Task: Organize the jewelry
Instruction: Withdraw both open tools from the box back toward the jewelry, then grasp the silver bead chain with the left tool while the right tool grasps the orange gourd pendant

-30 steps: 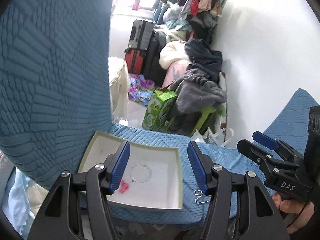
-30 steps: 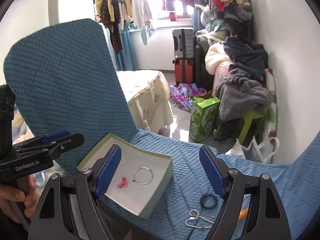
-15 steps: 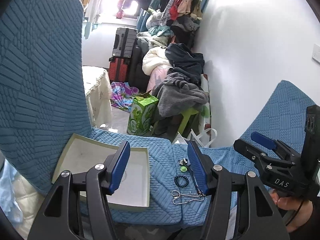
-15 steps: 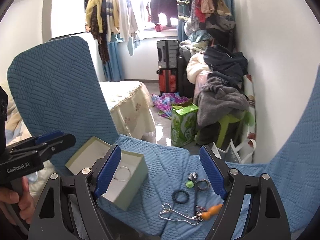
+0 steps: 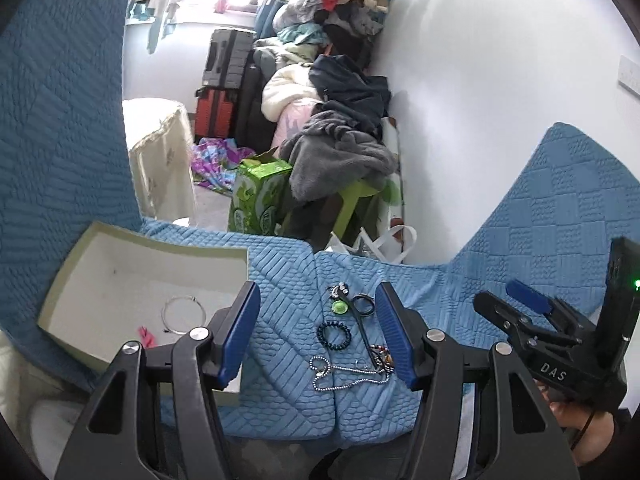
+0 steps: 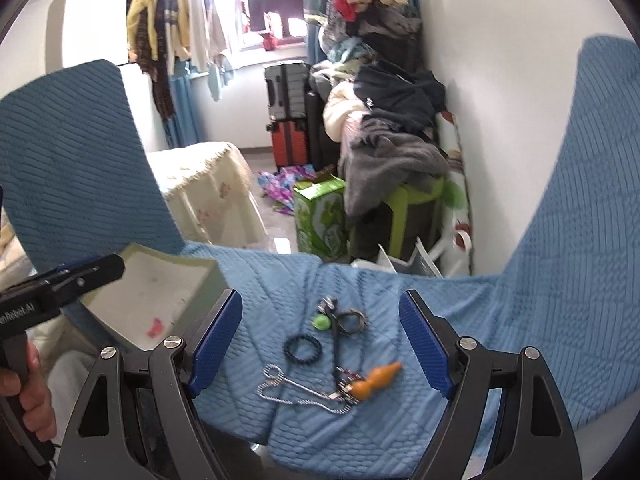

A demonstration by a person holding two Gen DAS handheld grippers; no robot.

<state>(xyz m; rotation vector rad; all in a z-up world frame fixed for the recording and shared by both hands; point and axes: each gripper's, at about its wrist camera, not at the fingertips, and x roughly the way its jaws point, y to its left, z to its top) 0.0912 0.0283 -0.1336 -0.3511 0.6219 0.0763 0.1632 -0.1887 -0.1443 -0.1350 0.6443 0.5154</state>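
Note:
A shallow pale box [image 5: 68, 276] lies on the blue quilted cushion [image 5: 280, 320] at the left. It holds a silver hoop [image 5: 183, 313] and a small pink piece [image 5: 146, 334]. Loose jewelry lies to its right: a dark bead bracelet [image 5: 334, 334], a silver chain [image 5: 344, 372], a green bead [image 5: 341, 307] and a dark ring [image 5: 363, 306]. The right wrist view adds an orange pendant [image 6: 376, 380]. My left gripper [image 5: 318, 332] is open above this pile. My right gripper [image 6: 320, 340] is open and empty above the same pile. The box shows there too [image 6: 200, 276].
Beyond the cushion's far edge are a green carton [image 5: 260, 196], a green stool under a pile of clothes [image 5: 340, 160], suitcases [image 5: 226, 64] and a cloth-covered table [image 5: 160, 160]. Blue cushion backs rise at left and right.
Both grippers have swung to the right, from over the box to over the loose jewelry pile. Both stay open and empty. The box contents have not moved.

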